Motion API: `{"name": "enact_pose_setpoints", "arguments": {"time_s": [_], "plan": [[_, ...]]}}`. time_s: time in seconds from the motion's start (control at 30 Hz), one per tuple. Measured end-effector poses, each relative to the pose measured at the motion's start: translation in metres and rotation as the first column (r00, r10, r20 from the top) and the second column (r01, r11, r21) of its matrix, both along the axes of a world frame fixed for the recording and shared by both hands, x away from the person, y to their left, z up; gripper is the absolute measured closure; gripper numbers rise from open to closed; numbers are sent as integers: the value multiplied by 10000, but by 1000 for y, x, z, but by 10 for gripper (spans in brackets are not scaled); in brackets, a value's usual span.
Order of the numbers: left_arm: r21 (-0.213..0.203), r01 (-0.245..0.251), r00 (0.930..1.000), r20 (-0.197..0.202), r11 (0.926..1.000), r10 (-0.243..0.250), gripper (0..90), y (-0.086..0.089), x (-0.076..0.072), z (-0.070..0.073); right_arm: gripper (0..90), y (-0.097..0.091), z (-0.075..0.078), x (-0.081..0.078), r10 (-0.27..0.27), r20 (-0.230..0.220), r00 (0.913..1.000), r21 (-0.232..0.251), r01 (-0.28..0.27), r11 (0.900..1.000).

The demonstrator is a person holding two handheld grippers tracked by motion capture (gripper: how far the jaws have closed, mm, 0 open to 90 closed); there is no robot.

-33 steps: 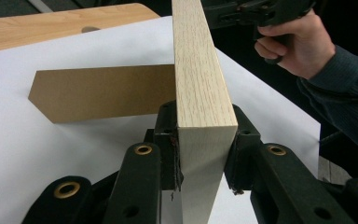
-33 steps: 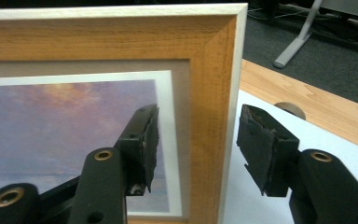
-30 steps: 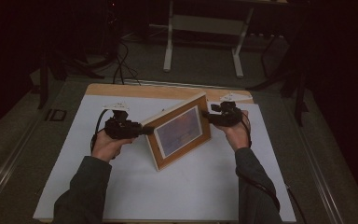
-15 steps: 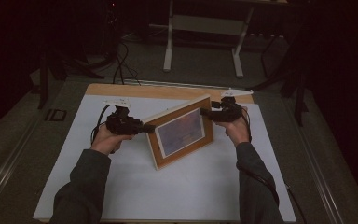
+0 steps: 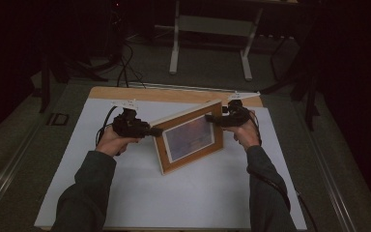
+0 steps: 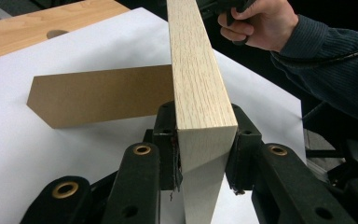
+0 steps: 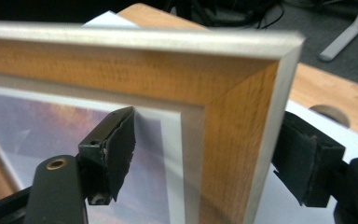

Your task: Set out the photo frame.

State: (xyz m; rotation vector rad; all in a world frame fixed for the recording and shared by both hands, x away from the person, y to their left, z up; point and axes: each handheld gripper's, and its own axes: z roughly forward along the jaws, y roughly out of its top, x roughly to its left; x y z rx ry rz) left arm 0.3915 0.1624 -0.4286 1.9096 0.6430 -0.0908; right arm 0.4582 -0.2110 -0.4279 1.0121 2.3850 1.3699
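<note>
While left gripper [image 6: 204, 154] clamps picture frame [image 5: 189, 135] edge, frame stands tilted on white sheet [image 5: 125, 193], stand flap [image 6: 98, 95] out behind. Right gripper [image 7: 205, 158] jaws just opened, straddling far corner, pads clear. Likely propped; left release remains.

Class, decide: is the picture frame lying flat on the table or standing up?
Standing, tilted: the picture frame rests on its lower edge, its brown back stand spread behind.

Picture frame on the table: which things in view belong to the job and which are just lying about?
In the job:
picture frame
its brown back stand
left gripper, shut on the frame
right gripper, open around the frame's corner

Lying about:
white sheet
wooden table
metal stand
floor cables
</note>
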Motion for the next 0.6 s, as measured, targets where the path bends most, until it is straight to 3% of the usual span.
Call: {"name": "enact_pose_setpoints", "arguments": {"time_s": [0.17, 0.4, 0.53, 0.6], "plan": [[320, -258, 9994, 226, 9992, 251, 707, -3, -3, 2, 289, -2, -3, 0, 44, -176, 9998, 217, -40, 9998], [761, -1196, 9915, 602, 9899, 1152, 690, -9, -8, 5, 349, -8, -3, 0, -102, -242, 9997, 467, 113, 9988], [1258, -1893, 9794, 955, 9738, 1780, 679, -16, -14, 7, 424, -17, -6, 0, -237, -414, 9989, 1101, 282, 9935], [1361, -1971, 9784, 903, 9709, 1860, 657, -17, -15, 6, 478, -21, -8, -1, -358, -496, 9981, 1349, 422, 9900]]}}
